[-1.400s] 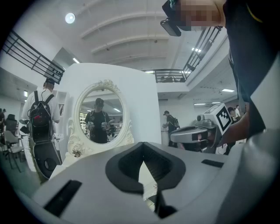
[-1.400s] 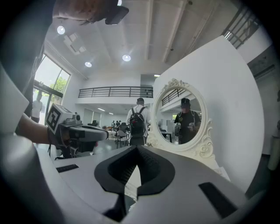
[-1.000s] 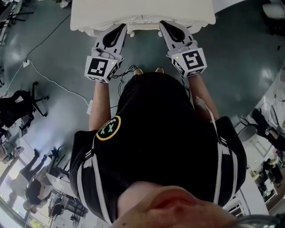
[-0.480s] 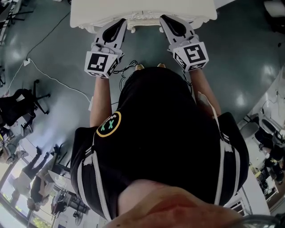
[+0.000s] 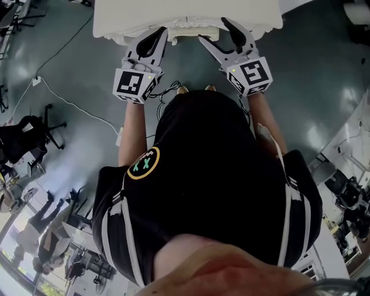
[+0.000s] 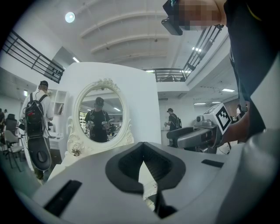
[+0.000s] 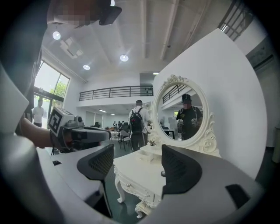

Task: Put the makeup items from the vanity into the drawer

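The white vanity point(image 5: 185, 17) stands just ahead of me at the top of the head view. My left gripper point(image 5: 159, 33) points at its front edge, jaws shut and empty. My right gripper point(image 5: 217, 33) is beside it, its jaws opening with nothing between them. The right gripper view point(image 7: 136, 159) looks over the vanity top point(image 7: 140, 173) and its oval mirror point(image 7: 181, 111). A small dark round item point(image 7: 163, 173) lies on that top. The drawer front point(image 7: 131, 187) below is closed. In the left gripper view the pads point(image 6: 131, 168) meet in front of the mirror point(image 6: 99, 114).
A cable point(image 5: 75, 107) runs over the grey floor at my left, with office chairs point(image 5: 29, 136) beyond it. A person with a backpack point(image 7: 136, 124) stands behind the vanity. Another person with a backpack point(image 6: 37, 127) stands at its left.
The right gripper's jaws have gone from shut to apart. Both grippers have edged a little nearer the vanity's front edge.
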### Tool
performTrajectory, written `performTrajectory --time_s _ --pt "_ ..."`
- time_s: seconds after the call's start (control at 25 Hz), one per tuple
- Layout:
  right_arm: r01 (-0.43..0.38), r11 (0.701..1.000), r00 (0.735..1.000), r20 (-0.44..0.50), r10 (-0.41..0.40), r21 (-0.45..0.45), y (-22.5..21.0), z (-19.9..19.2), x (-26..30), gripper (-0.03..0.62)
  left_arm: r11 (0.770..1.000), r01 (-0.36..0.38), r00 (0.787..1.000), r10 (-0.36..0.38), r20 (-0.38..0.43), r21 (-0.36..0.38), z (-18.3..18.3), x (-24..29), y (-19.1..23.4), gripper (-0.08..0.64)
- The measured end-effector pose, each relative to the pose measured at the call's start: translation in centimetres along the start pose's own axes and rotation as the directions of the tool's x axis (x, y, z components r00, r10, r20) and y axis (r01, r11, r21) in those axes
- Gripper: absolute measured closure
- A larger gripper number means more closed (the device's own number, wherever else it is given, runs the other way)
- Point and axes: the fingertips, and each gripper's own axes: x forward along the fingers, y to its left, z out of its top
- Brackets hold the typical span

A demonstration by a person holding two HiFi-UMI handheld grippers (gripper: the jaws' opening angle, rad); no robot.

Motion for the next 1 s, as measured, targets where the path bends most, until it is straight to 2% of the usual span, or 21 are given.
performTrajectory --time_s 0.28,1.0 --pt "-0.003 1.0 1.0 -0.029 0.002 -0.011 -0.4 -0.6 0.1 0.002 1.0 0.001 1.0 -0.001 -0.006 -0.002 0.1 0.3 -0.3 0.541" --pt "-0.024 1.0 0.999 -0.039 0.024 0.0 -3.5 -2.0 -2.0 -0.006 0.998 -0.055 0.998 0.055 -0.026 0.0 0.1 2.0 -2.1 0.541"
